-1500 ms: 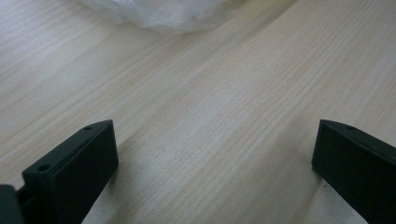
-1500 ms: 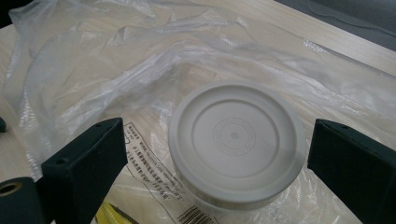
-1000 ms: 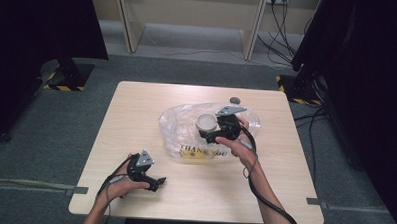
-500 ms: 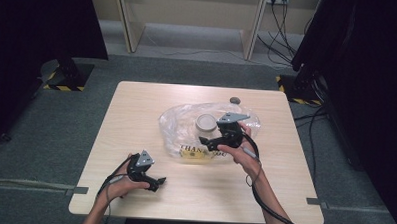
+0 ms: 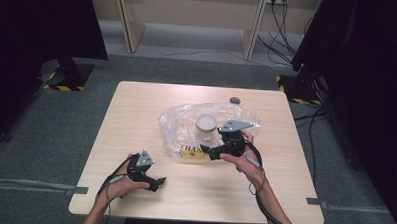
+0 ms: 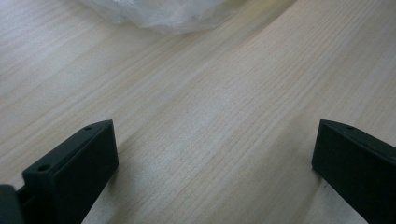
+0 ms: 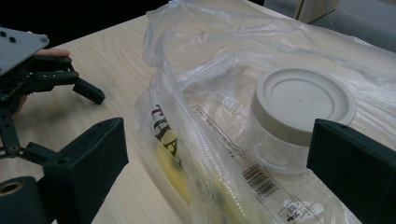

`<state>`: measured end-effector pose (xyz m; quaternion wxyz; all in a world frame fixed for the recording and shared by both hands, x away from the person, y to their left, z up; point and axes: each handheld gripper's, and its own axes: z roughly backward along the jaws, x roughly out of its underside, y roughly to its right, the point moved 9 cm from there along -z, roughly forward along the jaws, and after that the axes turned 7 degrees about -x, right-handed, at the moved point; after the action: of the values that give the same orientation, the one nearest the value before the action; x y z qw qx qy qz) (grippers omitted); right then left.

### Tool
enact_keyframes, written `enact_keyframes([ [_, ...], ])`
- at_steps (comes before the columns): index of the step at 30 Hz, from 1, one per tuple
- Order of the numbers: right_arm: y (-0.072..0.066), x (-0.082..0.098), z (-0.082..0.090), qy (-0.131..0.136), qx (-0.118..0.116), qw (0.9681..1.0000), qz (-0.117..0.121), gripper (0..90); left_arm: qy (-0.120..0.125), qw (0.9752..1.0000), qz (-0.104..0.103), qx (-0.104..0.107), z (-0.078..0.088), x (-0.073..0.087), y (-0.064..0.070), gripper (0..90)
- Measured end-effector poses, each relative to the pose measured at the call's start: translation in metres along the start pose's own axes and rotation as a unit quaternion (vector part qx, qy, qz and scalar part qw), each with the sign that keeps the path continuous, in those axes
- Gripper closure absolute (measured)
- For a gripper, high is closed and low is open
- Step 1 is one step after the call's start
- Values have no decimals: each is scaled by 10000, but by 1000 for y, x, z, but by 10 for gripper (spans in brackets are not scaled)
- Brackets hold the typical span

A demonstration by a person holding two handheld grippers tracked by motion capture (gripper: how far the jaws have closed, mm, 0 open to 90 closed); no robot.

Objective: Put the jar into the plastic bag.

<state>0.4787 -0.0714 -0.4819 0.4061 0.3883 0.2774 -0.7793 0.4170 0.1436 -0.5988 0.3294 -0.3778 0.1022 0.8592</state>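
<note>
Thin, slippery bag (image 7: pixel 201 116), jar (image 7: pixel 294 116) inside; best pinched at near edge. Right tool (image 7: pixel 219 172) wide, empty.

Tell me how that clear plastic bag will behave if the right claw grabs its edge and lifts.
The plastic bag looks thin and crumpled, so it will probably go floppy and stretch. The lidded jar inside would likely slide or tip towards the low end. The glossy film may slip between the jaws of the open right claw.
</note>
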Motion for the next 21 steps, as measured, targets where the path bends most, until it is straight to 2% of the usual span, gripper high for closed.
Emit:
enact_keyframes([
  [21, -27, 24, 3, -8, -230, 9996, 132, 52, 2, 10000, 1, -1, 0, 0, 0, 0],
])
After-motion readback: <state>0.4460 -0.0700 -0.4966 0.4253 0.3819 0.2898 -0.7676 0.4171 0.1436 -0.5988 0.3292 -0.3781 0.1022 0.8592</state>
